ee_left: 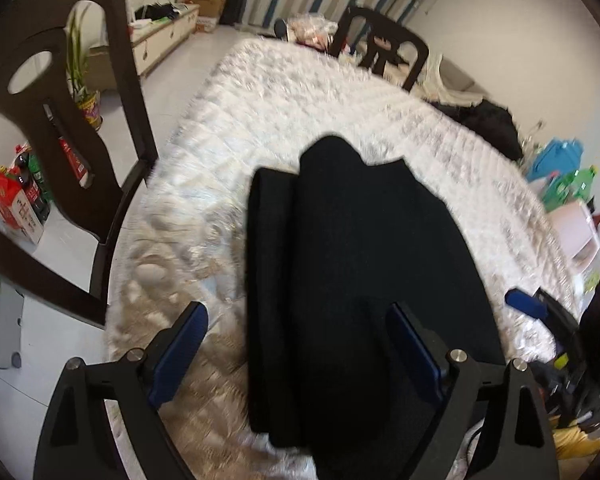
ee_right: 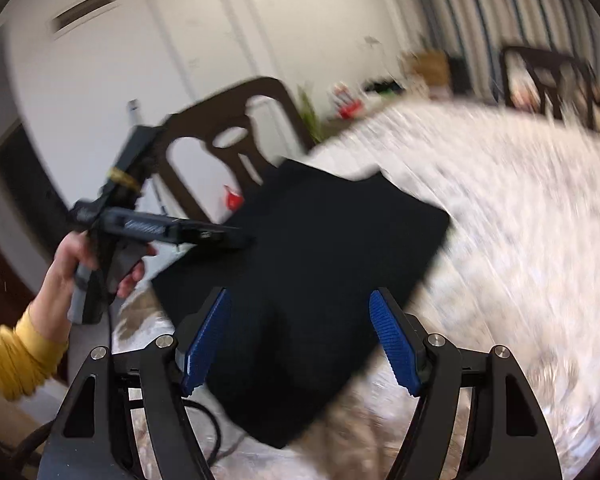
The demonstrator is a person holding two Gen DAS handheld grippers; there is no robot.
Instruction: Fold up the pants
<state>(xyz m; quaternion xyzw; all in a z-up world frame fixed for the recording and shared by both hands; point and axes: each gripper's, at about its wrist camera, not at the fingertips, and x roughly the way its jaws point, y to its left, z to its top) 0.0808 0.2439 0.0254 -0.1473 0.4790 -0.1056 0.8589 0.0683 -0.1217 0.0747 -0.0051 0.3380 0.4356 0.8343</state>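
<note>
The black pants (ee_left: 360,280) lie folded into a compact stack on the white patterned table cover (ee_left: 280,100). My left gripper (ee_left: 296,356) is open and empty, hovering over the near end of the stack. My right gripper (ee_right: 300,336) is open and empty just above the pants (ee_right: 312,272) on their near side. In the right wrist view the left gripper tool (ee_right: 172,232) reaches in from the left over the pants' edge. In the left wrist view a blue pad of the right gripper (ee_left: 526,303) shows at the right.
A dark wooden chair (ee_left: 72,120) stands at the table's left side and another (ee_left: 380,46) at the far side. Black clothes (ee_left: 488,124) lie at the table's right edge. Bottles and boxes (ee_left: 20,196) sit on the floor at left.
</note>
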